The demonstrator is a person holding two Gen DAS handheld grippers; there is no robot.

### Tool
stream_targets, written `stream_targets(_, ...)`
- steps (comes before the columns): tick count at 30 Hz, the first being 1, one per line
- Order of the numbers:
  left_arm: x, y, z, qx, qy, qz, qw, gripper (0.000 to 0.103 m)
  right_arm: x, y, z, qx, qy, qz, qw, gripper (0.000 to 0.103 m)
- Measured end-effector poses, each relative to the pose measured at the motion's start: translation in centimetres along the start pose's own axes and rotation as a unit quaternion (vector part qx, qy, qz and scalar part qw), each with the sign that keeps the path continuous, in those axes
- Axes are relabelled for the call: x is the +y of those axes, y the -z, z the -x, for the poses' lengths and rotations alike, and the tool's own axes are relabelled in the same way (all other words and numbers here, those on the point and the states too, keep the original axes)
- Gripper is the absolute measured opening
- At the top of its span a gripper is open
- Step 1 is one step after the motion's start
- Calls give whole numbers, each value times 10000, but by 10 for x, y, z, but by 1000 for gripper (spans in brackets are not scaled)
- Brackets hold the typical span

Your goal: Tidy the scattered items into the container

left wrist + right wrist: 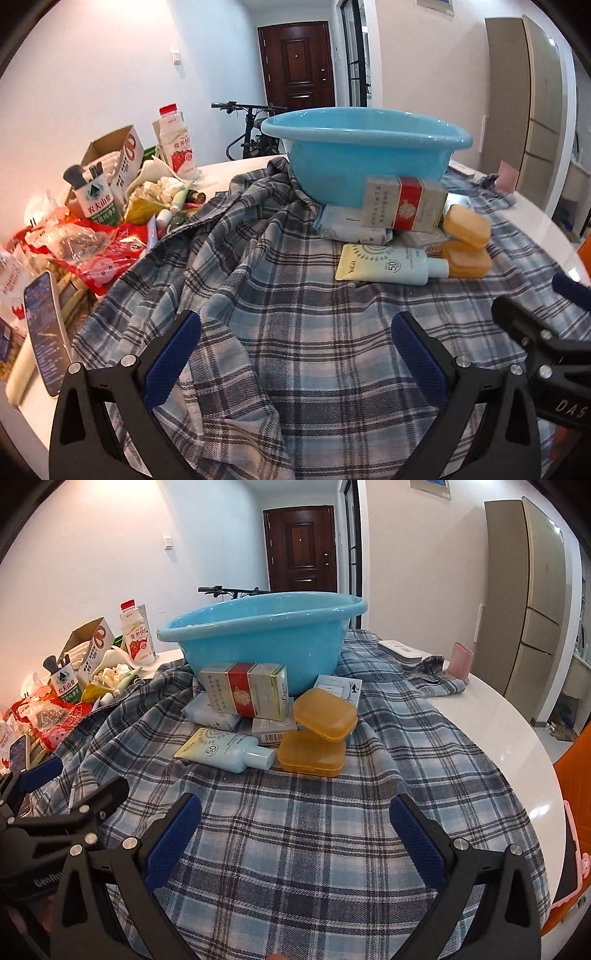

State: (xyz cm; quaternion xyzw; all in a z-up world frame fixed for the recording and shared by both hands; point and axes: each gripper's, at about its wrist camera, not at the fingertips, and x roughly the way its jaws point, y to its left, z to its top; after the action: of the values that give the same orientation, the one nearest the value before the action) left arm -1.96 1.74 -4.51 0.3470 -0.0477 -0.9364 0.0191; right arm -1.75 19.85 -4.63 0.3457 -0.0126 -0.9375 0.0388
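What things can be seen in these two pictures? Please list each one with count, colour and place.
basin: one, light blue, on the plaid cloth, behind the pile
plaid cloth: one, blue, grey and white, spread over the white table
carton: one, silver and red, on top of the pile against the basin
soap boxes: two, amber, one leaning on the other, right of the pile
sunscreen tube: one, yellow and pale blue, lying in front of the pile
tissue pack: one, pale blue, under the carton
drink bottle: one, white with red cap, far left
pink cup: one, far right on the table
left gripper: one, black with blue pads, open, over the cloth
right gripper: one, same colours, open, over the cloth
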Motion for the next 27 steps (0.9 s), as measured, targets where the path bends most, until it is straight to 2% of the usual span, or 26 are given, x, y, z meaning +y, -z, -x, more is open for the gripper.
stream_targets(9,4,0,-5,76,75,76,9999,102,5,-1,0,9,147,137,9998,103)
stream_targets(17,10,1,-4,109,208,279,9993,102,7,0,0,7,97,157,9998,103)
stream_targets(27,10,2,-4,101,249,289,9992,102,8,1,3,-3,153,193,9997,103)
